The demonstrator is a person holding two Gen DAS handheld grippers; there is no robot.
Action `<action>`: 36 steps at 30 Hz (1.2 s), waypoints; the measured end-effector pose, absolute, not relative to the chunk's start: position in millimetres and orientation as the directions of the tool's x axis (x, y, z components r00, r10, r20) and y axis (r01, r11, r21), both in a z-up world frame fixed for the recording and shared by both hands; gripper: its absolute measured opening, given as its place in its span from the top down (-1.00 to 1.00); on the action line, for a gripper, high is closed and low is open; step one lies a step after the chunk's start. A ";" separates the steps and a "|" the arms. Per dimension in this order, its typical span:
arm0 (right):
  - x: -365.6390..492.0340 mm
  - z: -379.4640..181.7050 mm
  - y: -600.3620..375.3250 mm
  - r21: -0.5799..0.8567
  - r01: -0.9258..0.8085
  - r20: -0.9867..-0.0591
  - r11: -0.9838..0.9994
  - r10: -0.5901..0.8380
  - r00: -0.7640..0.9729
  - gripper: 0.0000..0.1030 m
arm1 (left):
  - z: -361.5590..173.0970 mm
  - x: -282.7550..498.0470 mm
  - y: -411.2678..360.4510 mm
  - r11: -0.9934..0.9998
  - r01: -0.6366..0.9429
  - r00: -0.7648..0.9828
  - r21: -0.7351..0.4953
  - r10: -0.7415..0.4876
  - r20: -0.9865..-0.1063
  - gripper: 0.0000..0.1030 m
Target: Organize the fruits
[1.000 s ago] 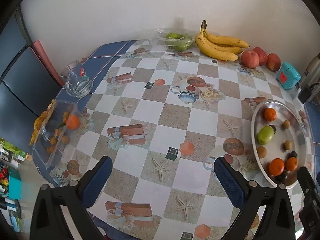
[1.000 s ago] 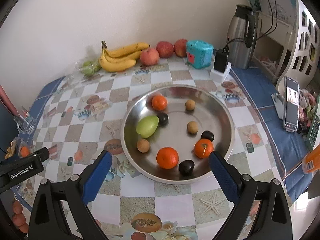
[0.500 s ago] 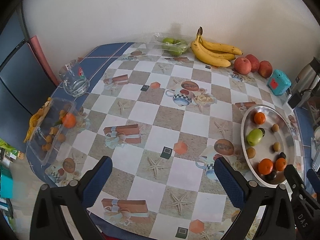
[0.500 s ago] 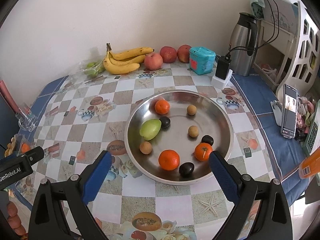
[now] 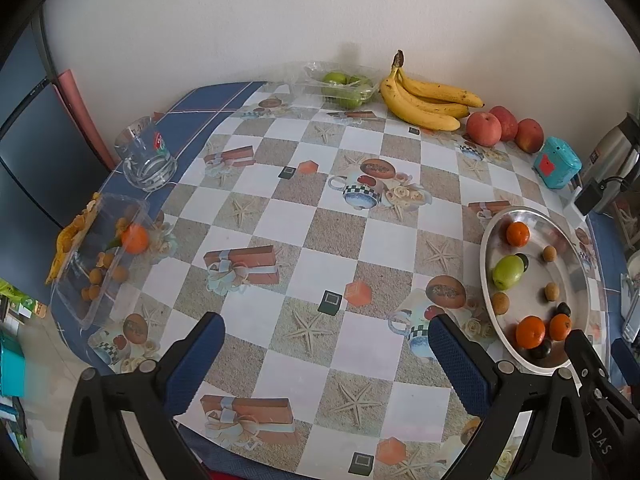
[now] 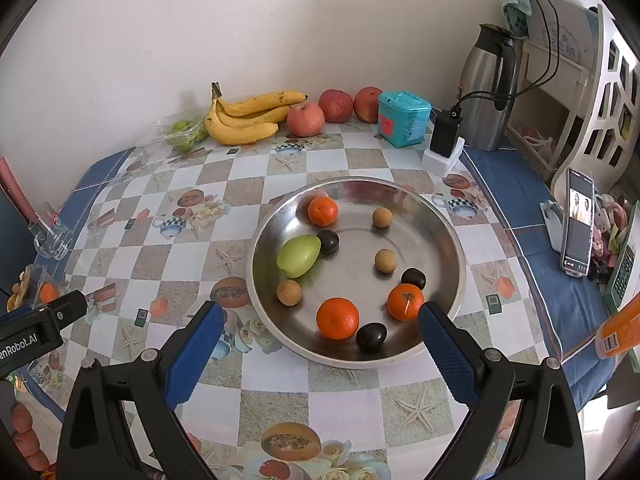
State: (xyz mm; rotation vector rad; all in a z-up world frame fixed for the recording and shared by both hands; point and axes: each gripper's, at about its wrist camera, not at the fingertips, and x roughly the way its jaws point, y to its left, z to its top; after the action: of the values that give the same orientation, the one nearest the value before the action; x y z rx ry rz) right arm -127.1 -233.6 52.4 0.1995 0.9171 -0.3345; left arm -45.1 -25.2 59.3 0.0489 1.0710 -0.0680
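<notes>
A steel tray [image 6: 436, 216] holds mixed fruit: three oranges, one of them [image 6: 337, 318] nearest me, a green pear-like fruit [image 6: 299, 256], dark plums and small brown longans. My right gripper [image 6: 318, 330] hovers open just before the tray's near rim, empty. My left gripper [image 5: 326, 344] is open and empty above the checked tablecloth, left of the tray [image 5: 580, 264]. Bananas [image 6: 248, 118] and red apples [image 6: 306, 119] lie along the back wall. A clear box [image 5: 100, 256] at the left edge holds an orange and several longans.
A glass mug [image 5: 144, 158] stands at the far left. A bag of green fruit [image 5: 344, 86] sits by the bananas. A teal box [image 6: 404, 118], a charger [image 6: 444, 138] and a steel thermos [image 6: 488, 88] crowd the back right. A phone on a stand [image 6: 578, 222] is at the right.
Both grippers have pulled back and up, so the table and tray look smaller and farther away. No fruit has moved.
</notes>
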 end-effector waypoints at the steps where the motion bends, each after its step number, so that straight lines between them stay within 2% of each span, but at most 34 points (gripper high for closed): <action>1: -127.1 52.4 -233.4 0.027 0.367 -0.804 0.930 -0.198 0.561 -0.90 | 59.3 -45.0 -25.4 0.997 0.080 0.478 0.007 -0.032 -0.878 -1.00; 36: -126.6 49.6 -233.8 0.023 0.368 -0.810 0.930 -0.198 0.551 -0.90 | 59.4 -45.7 -25.4 0.997 0.076 0.475 0.006 -0.031 -0.880 -1.00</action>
State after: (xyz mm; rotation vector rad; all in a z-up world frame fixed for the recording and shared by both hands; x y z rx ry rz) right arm -126.6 -233.8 49.6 0.1983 0.9292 -0.3372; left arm -45.7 -25.4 59.4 0.0461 1.0743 -0.0650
